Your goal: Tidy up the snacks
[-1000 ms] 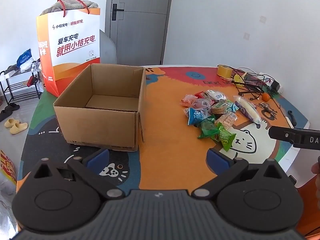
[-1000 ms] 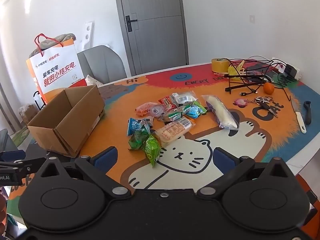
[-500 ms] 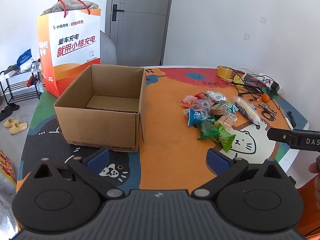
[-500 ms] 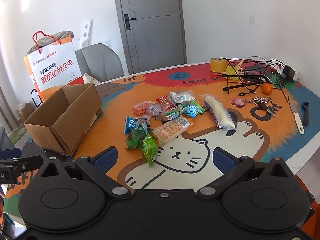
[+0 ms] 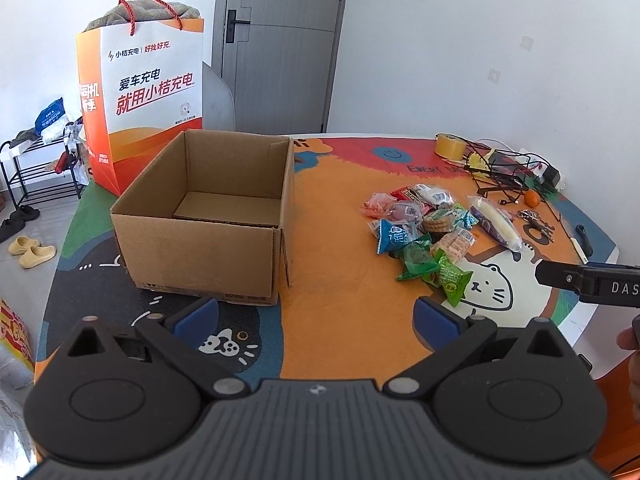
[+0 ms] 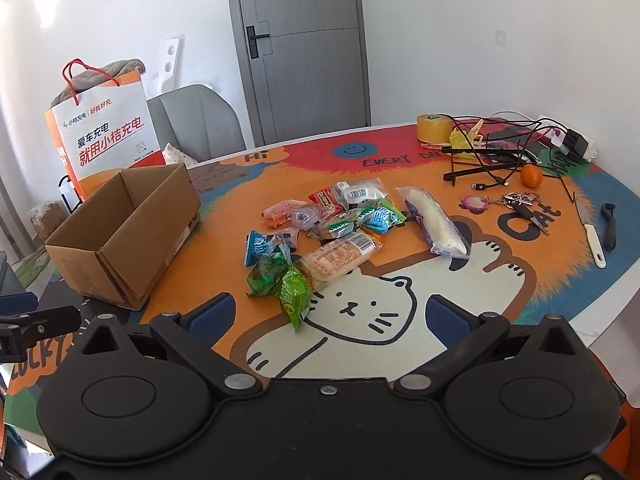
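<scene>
Both grippers hang above the near edge of the table (image 6: 608,300), each with its blue-padded fingers spread wide and nothing between them. The left gripper (image 5: 316,316) faces the open cardboard box (image 5: 208,216), which stands upright on the left part of the patterned mat with its opening up and no packets visible inside; its long side runs away from the camera in the right wrist view. The right gripper (image 6: 336,314) faces the snack pile (image 6: 332,232), which lies loose on the orange area near the middle of the table, well apart from the box.

Within the pile, a bright green packet (image 6: 296,292) lies nearest the right gripper, its long axis running from that gripper toward the pile's centre, touching a darker green packet (image 6: 266,276). The cracker pack (image 6: 340,254) lies slantwise, pointing up to the right. A long white bar in a clear wrapper (image 6: 434,222) lies at the pile's right edge, its long axis running from far-left to near-right. Blue packets (image 6: 260,246) and pink ones (image 6: 280,212) fill the left side.

Behind the box stands an orange and white paper bag (image 5: 148,92). At the far right of the table are a tape roll (image 6: 434,128), tangled cables (image 6: 496,152) and an orange (image 6: 531,176)
</scene>
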`<state>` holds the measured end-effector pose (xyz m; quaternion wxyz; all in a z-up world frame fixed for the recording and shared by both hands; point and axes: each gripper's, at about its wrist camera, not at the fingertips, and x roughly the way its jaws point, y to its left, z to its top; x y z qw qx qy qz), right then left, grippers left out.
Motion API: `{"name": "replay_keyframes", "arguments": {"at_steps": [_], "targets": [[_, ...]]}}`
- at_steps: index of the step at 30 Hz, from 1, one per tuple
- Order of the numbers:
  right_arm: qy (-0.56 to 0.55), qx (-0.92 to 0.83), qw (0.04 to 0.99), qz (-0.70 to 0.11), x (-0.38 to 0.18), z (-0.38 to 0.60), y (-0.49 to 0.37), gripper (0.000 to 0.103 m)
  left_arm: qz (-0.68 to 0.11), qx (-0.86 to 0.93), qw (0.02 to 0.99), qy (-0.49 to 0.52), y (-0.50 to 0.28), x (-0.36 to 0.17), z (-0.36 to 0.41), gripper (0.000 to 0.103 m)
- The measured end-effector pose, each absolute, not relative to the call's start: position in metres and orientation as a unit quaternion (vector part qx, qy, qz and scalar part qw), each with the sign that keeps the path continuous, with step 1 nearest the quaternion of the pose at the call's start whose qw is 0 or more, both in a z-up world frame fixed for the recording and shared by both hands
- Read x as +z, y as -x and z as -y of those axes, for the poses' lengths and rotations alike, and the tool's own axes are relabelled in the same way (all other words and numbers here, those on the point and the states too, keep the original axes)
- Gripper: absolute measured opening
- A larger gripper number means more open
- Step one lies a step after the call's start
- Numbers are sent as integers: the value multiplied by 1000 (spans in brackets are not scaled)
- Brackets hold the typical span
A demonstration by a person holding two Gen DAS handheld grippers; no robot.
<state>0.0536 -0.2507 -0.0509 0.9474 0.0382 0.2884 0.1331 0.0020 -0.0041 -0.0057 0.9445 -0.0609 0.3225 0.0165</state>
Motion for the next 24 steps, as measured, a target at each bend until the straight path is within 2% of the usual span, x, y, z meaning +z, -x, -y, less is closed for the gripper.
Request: {"name": "replay_keyframes", "arguments": {"at_steps": [24], "targets": [[-37, 132, 951, -277, -45, 254, -52, 103, -319, 14, 946, 61, 0, -3, 6, 103]]}}
